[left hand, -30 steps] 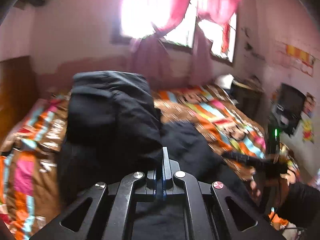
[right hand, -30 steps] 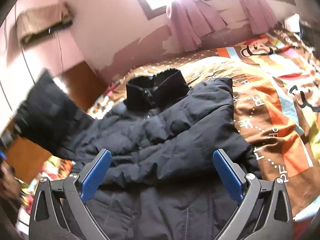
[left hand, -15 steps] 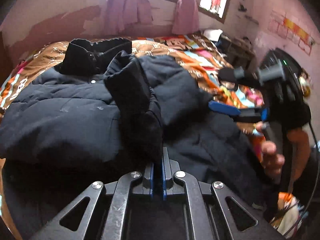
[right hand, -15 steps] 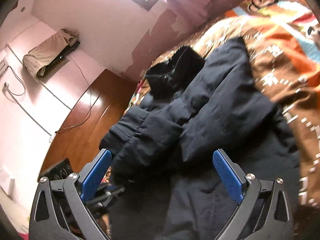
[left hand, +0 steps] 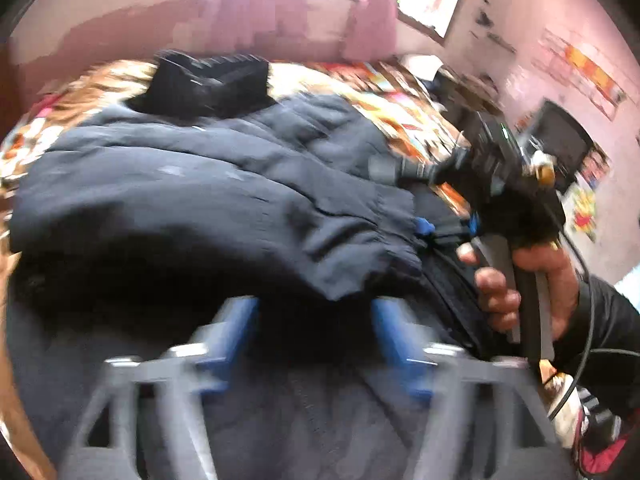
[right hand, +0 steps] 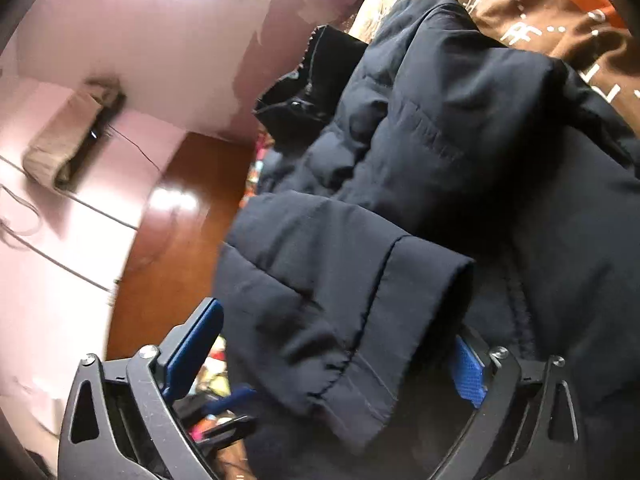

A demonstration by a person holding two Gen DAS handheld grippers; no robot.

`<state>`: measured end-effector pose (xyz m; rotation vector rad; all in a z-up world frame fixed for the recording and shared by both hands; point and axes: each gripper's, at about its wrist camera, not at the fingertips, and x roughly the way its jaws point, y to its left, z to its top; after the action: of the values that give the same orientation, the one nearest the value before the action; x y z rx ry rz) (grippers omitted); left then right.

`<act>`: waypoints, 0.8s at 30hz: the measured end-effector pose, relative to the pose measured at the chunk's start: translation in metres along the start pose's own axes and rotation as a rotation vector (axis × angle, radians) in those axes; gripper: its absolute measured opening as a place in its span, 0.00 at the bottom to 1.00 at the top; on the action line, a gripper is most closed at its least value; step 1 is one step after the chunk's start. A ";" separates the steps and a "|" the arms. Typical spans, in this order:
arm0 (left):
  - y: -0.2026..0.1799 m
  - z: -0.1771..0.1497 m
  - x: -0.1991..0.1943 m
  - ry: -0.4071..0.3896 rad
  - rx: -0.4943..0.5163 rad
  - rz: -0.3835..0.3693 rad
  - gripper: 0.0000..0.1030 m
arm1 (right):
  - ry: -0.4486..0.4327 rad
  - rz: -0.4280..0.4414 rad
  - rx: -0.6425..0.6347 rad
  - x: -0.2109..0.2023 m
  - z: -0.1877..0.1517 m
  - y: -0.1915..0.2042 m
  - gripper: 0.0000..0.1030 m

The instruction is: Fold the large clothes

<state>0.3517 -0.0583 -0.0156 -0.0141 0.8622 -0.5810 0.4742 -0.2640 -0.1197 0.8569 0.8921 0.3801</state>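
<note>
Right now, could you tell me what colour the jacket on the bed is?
Dark navy blue jacket with a black collar; clearest in the right wrist view.

The black left gripper with blue-padded fingers (left hand: pixel 316 336), low in its frame, is blurred, its jaws opening. The black right gripper with blue pads (right hand: pixel 332 356) is closing, pads not pressing. A bare hand (left hand: pixel 524 280) at right grips its handle.

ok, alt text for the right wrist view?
A dark navy puffer jacket lies on a brown patterned bedspread, one sleeve folded across it between the right tool's closing blue pads, not yet pressed.
</note>
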 end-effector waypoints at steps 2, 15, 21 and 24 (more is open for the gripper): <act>0.012 -0.002 -0.018 -0.066 -0.024 0.023 0.86 | 0.017 -0.050 -0.014 0.004 0.000 0.000 0.40; 0.110 0.059 -0.014 -0.197 -0.150 0.229 0.86 | -0.284 -0.339 -0.460 -0.036 0.050 0.072 0.07; 0.123 0.087 0.007 -0.086 -0.262 0.225 0.86 | -0.178 -0.473 -0.331 -0.023 0.086 0.043 0.12; 0.120 0.103 0.007 -0.017 -0.242 0.236 0.86 | -0.149 -0.556 -0.316 -0.031 0.083 0.046 0.27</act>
<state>0.4866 0.0177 0.0188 -0.1350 0.8985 -0.2537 0.5250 -0.2958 -0.0396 0.3177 0.8630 -0.0313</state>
